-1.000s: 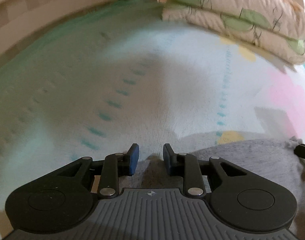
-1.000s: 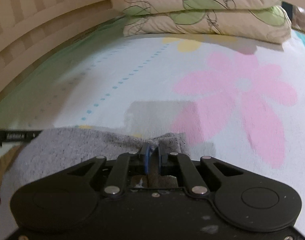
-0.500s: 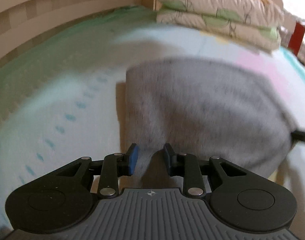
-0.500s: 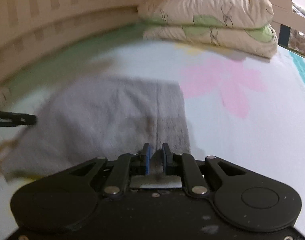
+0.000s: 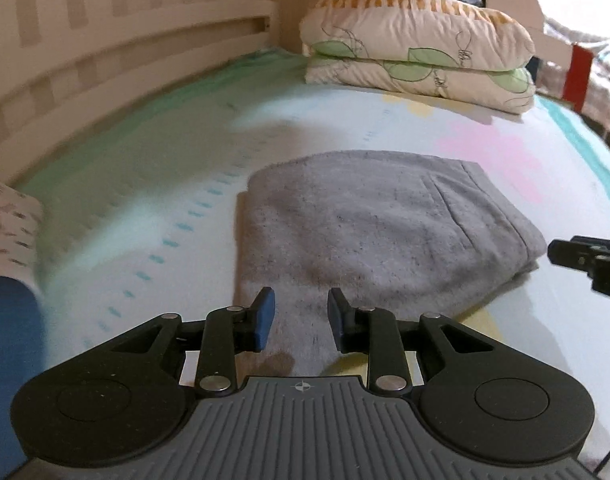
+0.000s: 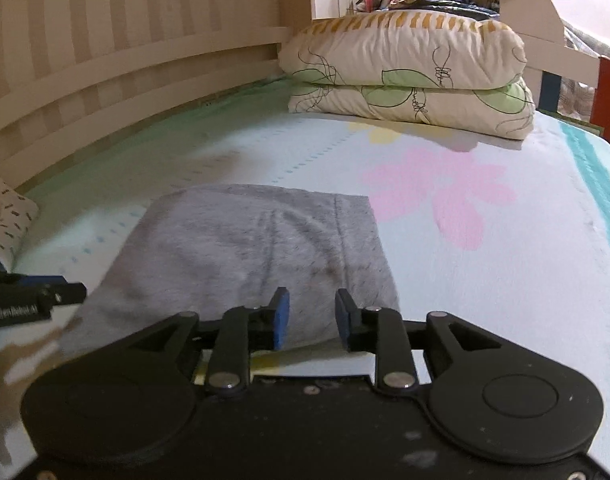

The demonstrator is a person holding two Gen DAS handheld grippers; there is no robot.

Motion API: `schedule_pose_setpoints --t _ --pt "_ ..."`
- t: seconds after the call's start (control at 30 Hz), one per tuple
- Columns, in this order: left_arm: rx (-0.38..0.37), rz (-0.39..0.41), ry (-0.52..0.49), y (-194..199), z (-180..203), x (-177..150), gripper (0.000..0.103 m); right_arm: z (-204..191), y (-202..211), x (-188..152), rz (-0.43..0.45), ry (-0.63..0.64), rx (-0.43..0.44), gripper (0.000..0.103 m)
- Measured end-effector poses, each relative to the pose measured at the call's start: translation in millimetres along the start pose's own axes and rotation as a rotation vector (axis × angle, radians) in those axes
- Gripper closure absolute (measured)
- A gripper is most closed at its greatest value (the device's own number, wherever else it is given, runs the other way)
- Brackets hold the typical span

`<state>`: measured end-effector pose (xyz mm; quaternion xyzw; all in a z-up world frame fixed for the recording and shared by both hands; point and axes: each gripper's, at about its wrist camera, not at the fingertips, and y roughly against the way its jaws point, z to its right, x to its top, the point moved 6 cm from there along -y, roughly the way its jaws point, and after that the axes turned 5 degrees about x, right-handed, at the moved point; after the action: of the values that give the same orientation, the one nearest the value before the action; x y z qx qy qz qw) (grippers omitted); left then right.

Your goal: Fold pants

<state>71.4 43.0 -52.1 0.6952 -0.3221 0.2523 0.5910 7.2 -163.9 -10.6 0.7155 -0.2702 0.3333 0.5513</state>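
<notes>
On the bed sheet [image 5: 153, 184] just beyond both sets of tongs, the grey pants [image 5: 377, 232] lie folded into a flat, rounded-off rectangle, one stitched seam showing near their right side. I judge them soft, thick fleece: light, limp, not slippery, nothing fragile. They should sag if lifted by one corner, so I would pinch through all layers at the near edge, one tong at each corner.

My left gripper [image 5: 299, 318] hangs over the near edge with its blue pads apart and nothing pinched between them. My right gripper [image 6: 311, 318] is spreading its jaws at this moment; the cloth lies under them, not clamped.

Farther off, two stacked pillows [image 6: 409, 76] with green leaf prints sit at the far end, a pale slatted rail [image 6: 117, 68] runs along the left, and a pink flower [image 6: 437, 196] is printed on the sheet.

White lettering on the left gripper's side, seen in the right camera, is too blurred for me to read.
</notes>
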Motion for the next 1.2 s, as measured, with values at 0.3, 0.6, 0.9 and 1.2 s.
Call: schedule_pose_setpoints --t 0.3,0.6,0.9,1.2 --pt "-0.075 -0.024 -0.009 38 29 6 0.073 -25 41 -15 -0.015 -0.066 -0.006 0.064" --pt "-0.094 -0.079 -0.007 50 41 -4 0.073 -32 68 -21 -0.034 -0.100 -0.017 0.061" --pt "-0.083 -0.098 0.029 56 39 -12 0.073 -36 77 -23 -0.036 -0.097 -0.020 0.060" --pt "-0.101 -0.132 0.073 53 33 -17 0.073 -47 82 -20 -0.024 -0.077 -0.018 0.060"
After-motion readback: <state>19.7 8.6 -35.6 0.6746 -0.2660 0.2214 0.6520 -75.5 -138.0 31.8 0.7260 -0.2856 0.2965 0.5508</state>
